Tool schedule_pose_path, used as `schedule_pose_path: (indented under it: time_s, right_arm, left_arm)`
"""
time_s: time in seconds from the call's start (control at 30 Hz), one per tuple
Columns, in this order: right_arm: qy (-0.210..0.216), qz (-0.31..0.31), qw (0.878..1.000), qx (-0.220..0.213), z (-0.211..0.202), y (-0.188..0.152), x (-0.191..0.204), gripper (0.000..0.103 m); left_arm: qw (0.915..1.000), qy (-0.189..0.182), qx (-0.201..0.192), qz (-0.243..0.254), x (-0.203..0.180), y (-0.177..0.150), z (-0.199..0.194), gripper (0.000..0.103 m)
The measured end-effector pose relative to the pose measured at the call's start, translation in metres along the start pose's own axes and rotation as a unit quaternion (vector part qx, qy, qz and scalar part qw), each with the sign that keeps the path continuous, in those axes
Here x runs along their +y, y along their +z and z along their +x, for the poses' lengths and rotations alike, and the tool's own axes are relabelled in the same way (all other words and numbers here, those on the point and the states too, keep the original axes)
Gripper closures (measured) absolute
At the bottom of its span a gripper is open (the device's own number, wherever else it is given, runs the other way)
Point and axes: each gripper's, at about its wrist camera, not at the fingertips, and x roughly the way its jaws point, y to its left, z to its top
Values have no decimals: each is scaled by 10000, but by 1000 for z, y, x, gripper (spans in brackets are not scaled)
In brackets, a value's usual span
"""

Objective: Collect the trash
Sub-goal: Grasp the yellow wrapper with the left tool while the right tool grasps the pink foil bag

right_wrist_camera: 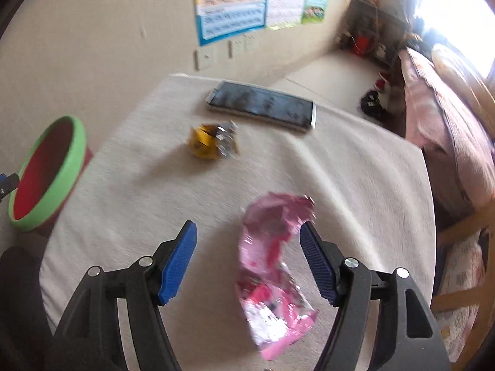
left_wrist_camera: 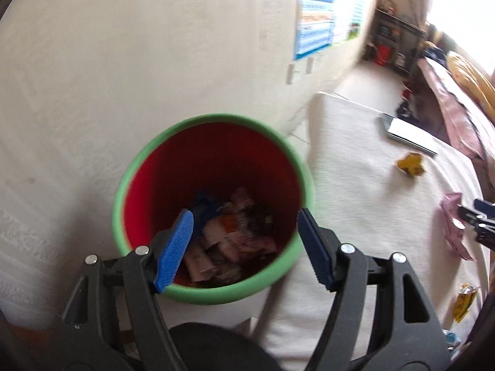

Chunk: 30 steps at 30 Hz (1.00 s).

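A red bin with a green rim (left_wrist_camera: 213,123) stands beside the table and holds several wrappers (left_wrist_camera: 235,238); it also shows in the right wrist view (right_wrist_camera: 74,154). My left gripper (left_wrist_camera: 246,241) is open and empty above the bin's mouth. My right gripper (right_wrist_camera: 247,253) is open over the table, with a pink foil wrapper (right_wrist_camera: 272,269) lying between its fingers, near the right one. That wrapper shows in the left wrist view (left_wrist_camera: 451,225), with the right gripper (left_wrist_camera: 467,213) at it. A crumpled yellow wrapper (right_wrist_camera: 213,142) (left_wrist_camera: 410,164) lies farther back.
The table has a white cloth (right_wrist_camera: 355,179). A tablet (right_wrist_camera: 263,105) lies at its far edge. Another yellow wrapper (left_wrist_camera: 464,301) lies near the table's front right. A bed with pink bedding (right_wrist_camera: 439,117) stands to the right. Posters (right_wrist_camera: 232,3) hang on the wall.
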Motion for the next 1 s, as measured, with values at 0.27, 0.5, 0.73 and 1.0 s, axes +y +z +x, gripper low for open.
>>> schedule_pose_path:
  time_s: [0.27, 0.5, 0.73, 1.0]
  right_arm:
    - [625, 627, 9953, 401, 27, -38, -38, 63]
    - [918, 958, 9911, -64, 1, -55, -55, 75]
    - [953, 1134, 9889, -87, 2, -55, -59, 74]
    - [946, 1027, 9901, -139, -1, -58, -61, 74]
  left_arm:
    - [9901, -1036, 372, 876, -116, 31, 38, 31]
    - [9835, -1299, 570, 1125, -189, 56, 79, 31]
    - [9807, -1299, 1048, 1023, -231, 65, 120, 33]
    - [9772, -1288, 1309, 1067, -227, 58, 122, 74]
